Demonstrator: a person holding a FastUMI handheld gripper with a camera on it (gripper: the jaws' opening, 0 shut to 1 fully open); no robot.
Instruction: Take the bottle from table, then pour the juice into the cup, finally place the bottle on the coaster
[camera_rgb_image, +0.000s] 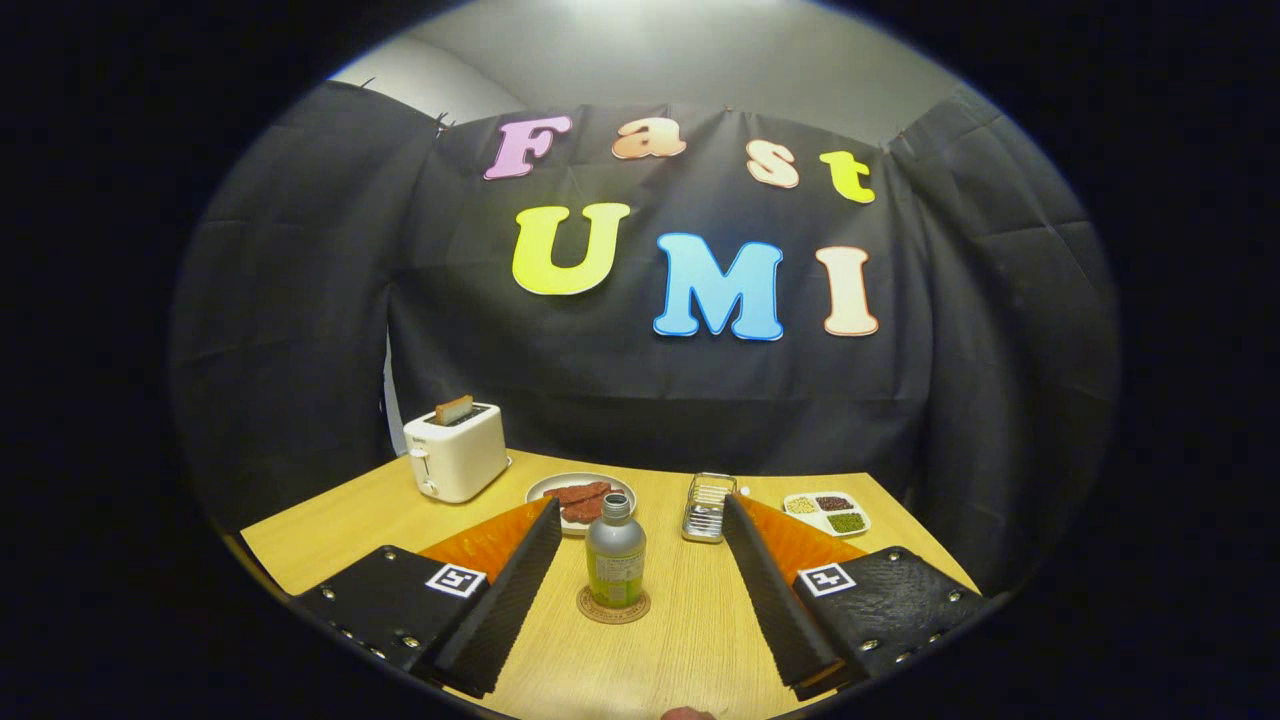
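Bottle (615, 552): standing upright on the coaster (613, 606), long axis vertical, cap pointing up. Claw (640, 600): gaping wide, fingers flanking the bottle, touching nothing. Cup: possibly the metal holder (708, 508) beyond the bottle; hard telling. Placing appears done; worktop (640, 660) is bearing everything.

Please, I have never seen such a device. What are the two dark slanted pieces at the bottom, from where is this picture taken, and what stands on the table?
The camera rides on a hand-held gripper and looks forward along its two fingers, the slanted pieces. They are spread open and hold nothing. Between them a bottle stands upright on a round coaster on the wooden table. Beyond the fingers are a toaster with a slice inside, a plate of food, a shiny metal cup and a small divided dish.
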